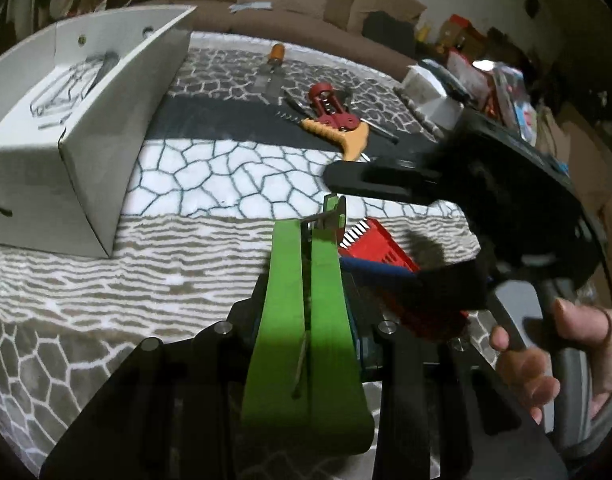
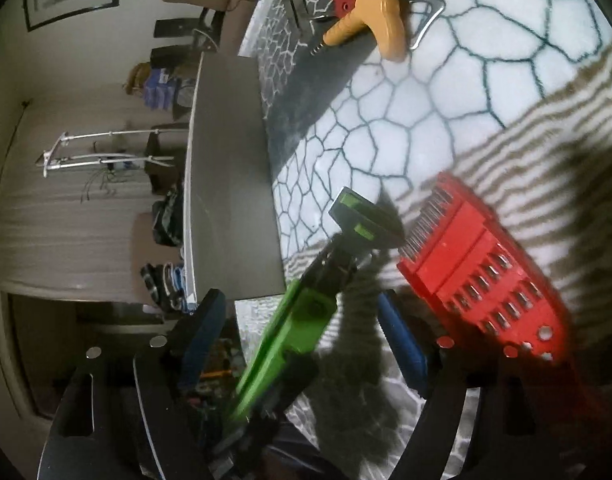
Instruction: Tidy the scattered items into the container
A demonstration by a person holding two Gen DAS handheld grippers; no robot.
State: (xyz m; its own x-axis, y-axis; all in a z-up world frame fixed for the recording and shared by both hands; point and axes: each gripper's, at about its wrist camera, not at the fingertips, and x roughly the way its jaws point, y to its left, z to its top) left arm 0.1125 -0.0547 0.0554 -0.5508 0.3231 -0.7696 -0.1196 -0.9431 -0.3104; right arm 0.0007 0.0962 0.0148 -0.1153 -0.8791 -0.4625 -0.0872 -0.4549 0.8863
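Each hand-held gripper has a flat black frame with slotted side plates and round silver screw heads. The right hand-held gripper [image 2: 301,344] carries blue-padded fingers [image 2: 402,340]. A bare hand [image 1: 546,356] wraps its black handle.

Open right tongs [image 2: 301,344], green tool [image 2: 281,344] between, red bit case [image 2: 486,264] beside

No words, numbers or signs can be read in either view; the colourful packets [image 1: 486,76] at the upper right of the left wrist view have print on them, but it is too blurry to read.
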